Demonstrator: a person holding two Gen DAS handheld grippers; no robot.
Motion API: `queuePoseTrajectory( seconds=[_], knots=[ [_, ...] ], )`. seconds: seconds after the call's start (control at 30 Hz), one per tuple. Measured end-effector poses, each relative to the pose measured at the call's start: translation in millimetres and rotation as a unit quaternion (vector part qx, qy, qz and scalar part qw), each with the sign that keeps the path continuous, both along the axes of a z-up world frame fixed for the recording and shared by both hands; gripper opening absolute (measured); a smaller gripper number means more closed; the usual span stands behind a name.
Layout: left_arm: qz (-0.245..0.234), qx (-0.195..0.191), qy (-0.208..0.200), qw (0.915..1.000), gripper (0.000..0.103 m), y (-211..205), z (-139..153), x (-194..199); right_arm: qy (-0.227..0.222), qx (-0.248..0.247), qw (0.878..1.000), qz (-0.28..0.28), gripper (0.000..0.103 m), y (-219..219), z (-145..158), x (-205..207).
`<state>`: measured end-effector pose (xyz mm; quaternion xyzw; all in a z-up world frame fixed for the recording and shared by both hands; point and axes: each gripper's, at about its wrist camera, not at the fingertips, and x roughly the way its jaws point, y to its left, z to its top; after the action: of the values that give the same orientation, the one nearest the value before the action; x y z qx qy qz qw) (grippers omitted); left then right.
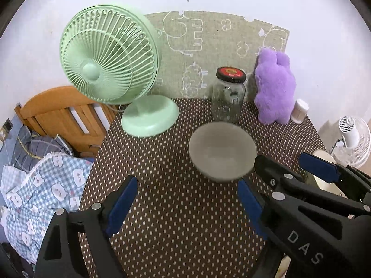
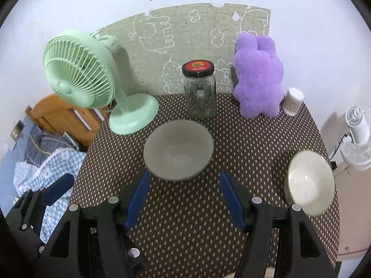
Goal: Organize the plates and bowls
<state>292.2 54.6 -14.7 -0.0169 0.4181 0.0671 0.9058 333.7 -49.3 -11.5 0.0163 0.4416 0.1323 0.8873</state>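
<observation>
I note both claws spread apart, gripping nothing. The grey bowl (image 2: 178, 149) sits mid-worktop (image 2: 185, 227), just ahead of my right claw (image 2: 183, 199). Only the right view shows the cream bowl (image 2: 310, 183) whole, at the worktop's right edge. My left claw (image 1: 187, 206) faces bare dotted cloth.

Bowl (image 2: 178, 149) mid-table, jar (image 2: 199, 90) behind it, second bowl (image 2: 309, 183) right, fan (image 2: 92, 85) left.

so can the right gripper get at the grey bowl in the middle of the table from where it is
Probably yes. The right gripper is open and empty, and the grey ceramic bowl sits just ahead of its fingertips with only bare dotted tablecloth between.
</observation>
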Motion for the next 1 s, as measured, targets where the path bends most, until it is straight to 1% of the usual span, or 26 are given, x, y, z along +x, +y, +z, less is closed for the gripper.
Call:
queuePoseTrajectory(
  seconds=[0.27, 0.43, 0.6, 0.7, 0.77, 0.83, 0.97, 1.0],
  knots=[
    [-0.006, 0.016, -0.001, 0.9999, 0.089, -2.5, -4.4, 35.9, 0.004, 0.004, 1.0, -0.007, 0.066, -1.5, -4.0, 40.6],
    [0.002, 0.017, 0.003, 0.9999, 0.087, -2.9, -15.8, 58.9, 0.009, 0.0, 1.0, -0.014, 0.066, -1.6, -11.9, 64.1],
    [0.005, 0.022, 0.005, 0.9997, 0.084, -3.4, -30.1, 78.9, 0.015, -0.006, 1.0, -0.026, 0.066, -3.1, -27.3, 88.3],
    [0.011, 0.023, 0.013, 0.9996, 0.076, -2.3, -41.9, 88.7, 0.019, -0.008, 0.999, -0.03, 0.066, -3.1, -37.5, 96.7],
    [0.008, 0.022, 0.017, 0.9996, 0.075, -3.8, -48.8, 91.5, 0.022, -0.011, 0.999, -0.03, 0.066, -1.6, -44.7, 101.1],
    [0.005, 0.025, 0.025, 0.9994, 0.072, -3.7, -57.3, 95.9, 0.027, -0.013, 0.999, -0.029, 0.061, 0.8, -52.9, 105.8],
    [0.004, 0.03, 0.04, 0.9987, 0.069, -3.3, -70.5, 102.8, 0.041, -0.009, 0.999, -0.031, 0.058, 4.4, -68.7, 111.9],
    [0.004, 0.028, 0.043, 0.9987, 0.066, -2.4, -72.8, 103.9, 0.044, -0.007, 0.999, -0.032, 0.056, 5.4, -72.6, 113.5]
  ],
)
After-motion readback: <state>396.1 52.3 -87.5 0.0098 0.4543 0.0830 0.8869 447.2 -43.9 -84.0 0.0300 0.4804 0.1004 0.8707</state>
